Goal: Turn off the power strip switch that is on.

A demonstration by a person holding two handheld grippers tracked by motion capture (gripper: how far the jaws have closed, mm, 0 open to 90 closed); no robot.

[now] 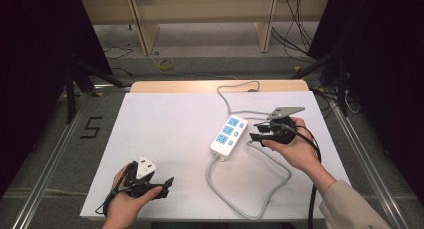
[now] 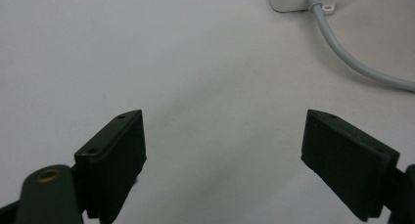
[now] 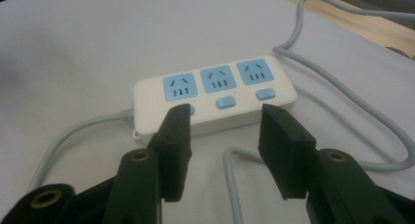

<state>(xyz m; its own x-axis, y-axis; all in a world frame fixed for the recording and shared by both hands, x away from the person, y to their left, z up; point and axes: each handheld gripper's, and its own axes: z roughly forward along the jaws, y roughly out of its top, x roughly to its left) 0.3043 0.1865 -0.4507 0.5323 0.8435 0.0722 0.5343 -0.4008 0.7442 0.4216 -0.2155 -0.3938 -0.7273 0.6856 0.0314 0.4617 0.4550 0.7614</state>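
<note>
Item: power strip (image 3: 215,94) — white body, three blue sockets, a blue switch below each. It lies flat on the white surface (image 1: 165,134), just ahead of the right gripper (image 3: 222,136), whose jaws stand apart and empty with the strip's long side facing the gap between them. The left jaw covers most of the nearest switch; the middle switch shows between the jaws, the third just beyond the right jaw.

Item: grey cable (image 3: 342,121) — leaves the strip's near end, loops across the surface under and beside the right jaws, and a second run leads off past the strip's far end.

Item: left gripper (image 2: 222,150) — jaws wide apart, nothing between them, bare surface ahead; the strip's corner and cable exit sit far up and to the right of its right jaw.

Step in hand, as judged: approach to the strip by the right gripper, not yet in contact. The next move likely calls for a short advance — either closing on the body or pressing a switch with one jaw tip.

Hard to tell: whether the left jaw tip touches the strip; switch positions; where the cable ends.
</note>
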